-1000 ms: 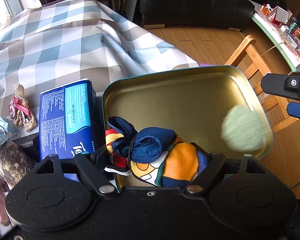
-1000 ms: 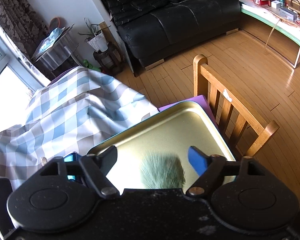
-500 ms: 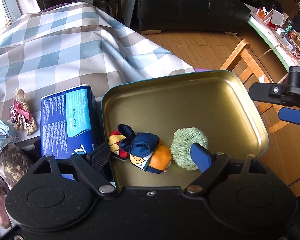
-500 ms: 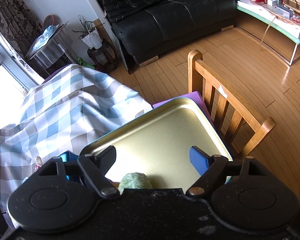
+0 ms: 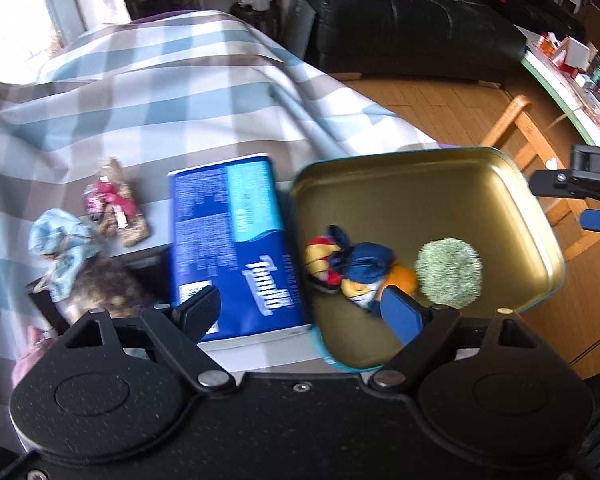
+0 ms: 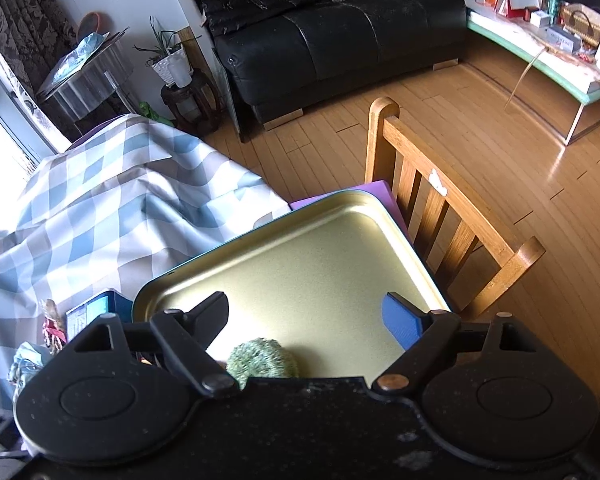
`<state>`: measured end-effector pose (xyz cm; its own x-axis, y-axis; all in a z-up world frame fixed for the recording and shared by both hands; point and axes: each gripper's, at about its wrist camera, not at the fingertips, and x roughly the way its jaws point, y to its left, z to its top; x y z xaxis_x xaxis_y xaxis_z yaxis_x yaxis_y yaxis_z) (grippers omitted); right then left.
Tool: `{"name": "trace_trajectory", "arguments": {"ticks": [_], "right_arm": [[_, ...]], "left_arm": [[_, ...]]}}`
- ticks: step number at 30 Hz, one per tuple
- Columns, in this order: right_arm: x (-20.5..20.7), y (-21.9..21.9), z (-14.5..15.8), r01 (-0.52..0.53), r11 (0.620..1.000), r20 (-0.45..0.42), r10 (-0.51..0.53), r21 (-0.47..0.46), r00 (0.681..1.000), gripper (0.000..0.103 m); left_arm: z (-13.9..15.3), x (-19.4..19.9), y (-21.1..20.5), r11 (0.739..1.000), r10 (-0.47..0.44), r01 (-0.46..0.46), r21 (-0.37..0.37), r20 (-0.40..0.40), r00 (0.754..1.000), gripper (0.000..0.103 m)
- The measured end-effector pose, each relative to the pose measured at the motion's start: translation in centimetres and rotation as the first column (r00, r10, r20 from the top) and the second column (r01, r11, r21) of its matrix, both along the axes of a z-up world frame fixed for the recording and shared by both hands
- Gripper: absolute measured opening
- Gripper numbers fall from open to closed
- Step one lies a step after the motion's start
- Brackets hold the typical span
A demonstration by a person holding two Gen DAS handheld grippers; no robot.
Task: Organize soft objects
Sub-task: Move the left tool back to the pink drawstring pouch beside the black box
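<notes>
Left wrist view puts the gold tin tray (image 5: pixel 440 200) at centre right, and two soft things already lie in its near part: a knotted fabric bundle (image 5: pixel 352 270) in navy, orange, yellow and red, and a fuzzy green pom-pom (image 5: pixel 449 272) touching its right side. Judging from that, the sorting is partly done. Several items remain outside the tray at the left of the frame, on the checked cloth (image 5: pixel 160 92): a blue tissue pack (image 5: pixel 236 240) just beside the tray's left rim, a small reddish sachet (image 5: pixel 114 204), a pale blue cloth pouch (image 5: pixel 62 248) and a pink scrap at the lower left edge, too cut off to identify.

The left gripper (image 5: pixel 300 308) hangs with its jaws wide apart and empty, above the tissue pack and the tray's near left corner. The right gripper (image 6: pixel 314 314) hovers over the tray with its jaws opening and nothing between them; the pom-pom (image 6: pixel 262 360) sits below, at the bottom of its frame.

Both tray items look light and squashy: the bundle crumpled and tied, the pom-pom round and bristly.
</notes>
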<state>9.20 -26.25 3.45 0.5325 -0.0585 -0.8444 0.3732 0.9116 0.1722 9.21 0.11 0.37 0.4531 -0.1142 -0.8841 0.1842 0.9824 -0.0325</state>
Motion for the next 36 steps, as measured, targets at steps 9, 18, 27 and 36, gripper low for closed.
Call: {"name": "trace_trajectory", "arguments": {"ticks": [9,18,27,36], "right_arm": [[-1.1,2.0,0.6,-0.029,0.995,0.078,0.037,-0.100,0.996,0.090],[-4.3,7.8,1.6,-0.121,0.973,0.250,0.168,-0.196,0.954,0.103],[-8.4,14.7,-0.5,-0.236,0.947,0.267,0.290,-0.217,0.919,0.103],[-12.3,23.8,-4.0,-0.473,0.821,0.169,0.541,-0.319,0.824,0.102]], "left_arm": [[1.0,-1.2,8.5,0.985,0.151,-0.155,0.072,0.066,0.986,0.084],[0.9,-1.6,16.0,0.958,0.256,-0.267,0.103,0.106,0.961,0.086],[-0.2,-1.8,20.7,0.947,0.289,-0.302,0.115,0.116,0.950,0.087],[-1.0,-1.4,23.5,0.953,0.303,-0.304,-0.005,0.077,0.950,0.087]]}}
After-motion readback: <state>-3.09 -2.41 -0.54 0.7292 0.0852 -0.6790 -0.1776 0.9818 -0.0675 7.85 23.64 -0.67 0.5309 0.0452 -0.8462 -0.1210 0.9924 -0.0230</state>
